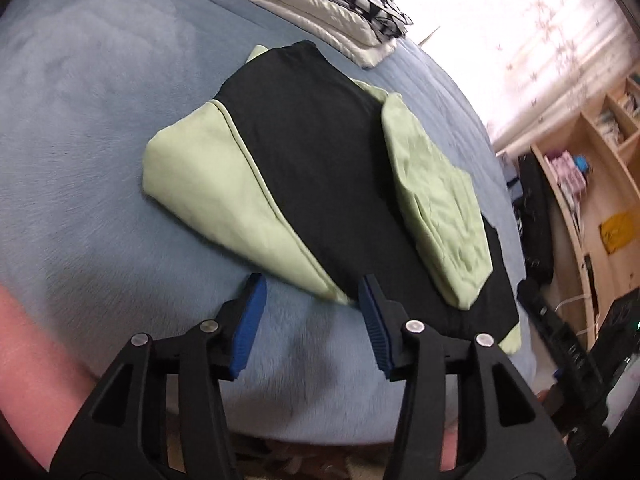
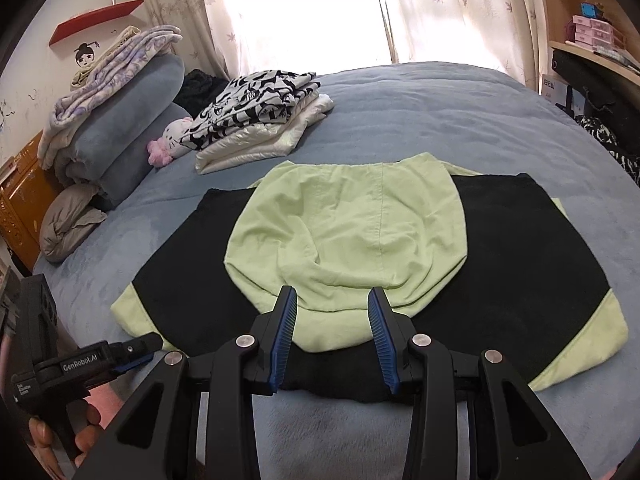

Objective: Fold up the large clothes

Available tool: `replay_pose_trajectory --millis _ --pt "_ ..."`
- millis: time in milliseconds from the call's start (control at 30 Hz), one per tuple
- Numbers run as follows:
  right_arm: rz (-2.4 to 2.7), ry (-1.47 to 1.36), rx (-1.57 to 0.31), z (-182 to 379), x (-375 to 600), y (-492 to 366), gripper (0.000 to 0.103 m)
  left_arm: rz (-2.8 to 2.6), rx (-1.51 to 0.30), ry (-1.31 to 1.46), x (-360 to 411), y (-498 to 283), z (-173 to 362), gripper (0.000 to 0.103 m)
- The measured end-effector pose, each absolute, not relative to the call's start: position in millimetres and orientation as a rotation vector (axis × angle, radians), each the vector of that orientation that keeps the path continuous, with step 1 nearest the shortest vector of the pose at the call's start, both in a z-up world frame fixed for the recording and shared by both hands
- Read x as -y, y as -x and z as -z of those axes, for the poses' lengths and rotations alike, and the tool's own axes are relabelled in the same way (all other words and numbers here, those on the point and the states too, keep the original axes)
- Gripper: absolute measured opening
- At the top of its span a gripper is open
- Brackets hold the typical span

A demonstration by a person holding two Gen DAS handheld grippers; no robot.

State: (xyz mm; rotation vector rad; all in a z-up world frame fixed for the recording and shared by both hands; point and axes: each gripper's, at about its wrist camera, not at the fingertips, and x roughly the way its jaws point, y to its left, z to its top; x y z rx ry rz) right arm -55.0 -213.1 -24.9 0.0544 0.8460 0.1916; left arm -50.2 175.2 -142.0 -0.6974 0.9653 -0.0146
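A black and light-green garment lies flat on the blue bed, with a green part folded over its black middle. My left gripper is open and empty, its tips just at the garment's near green corner. It also shows in the right wrist view at the lower left, beside the garment's left corner. My right gripper is open and empty, hovering over the near edge of the folded green part.
A stack of folded clothes lies at the back of the blue bed, also seen in the left wrist view. Rolled blankets and pillows sit at the left. Wooden shelves and dark bags stand to the right.
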Motion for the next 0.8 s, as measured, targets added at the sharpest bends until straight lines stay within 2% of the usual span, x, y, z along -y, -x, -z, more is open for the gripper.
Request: replay_pose_trajectory --millis 167,500,533,567,600,800 --pt "-0.184 -0.035 -0.853 43 209 25 0.035 -0.007 -0.936 0.729 -177 31 156 0.049" --pt "-0.181 0.007 -0.922 97 188 -48 0.020 -0.103 -0.898 0.678 -171 -26 165 0.052" --pt "-0.186 0.011 -0.945 106 186 -51 0.020 -0.115 -0.887 0.676 -172 -31 163 0.048" --pt "-0.193 0.020 -0.983 119 183 -55 0.020 -0.148 -0.861 0.664 -172 -35 160 0.025" --pt "-0.193 0.031 -1.007 129 181 -57 0.020 -0.179 -0.838 0.636 -172 -38 155 0.007" --pt "-0.214 0.002 -1.015 146 184 -69 0.020 -0.138 -0.627 0.329 -114 -49 92 0.003"
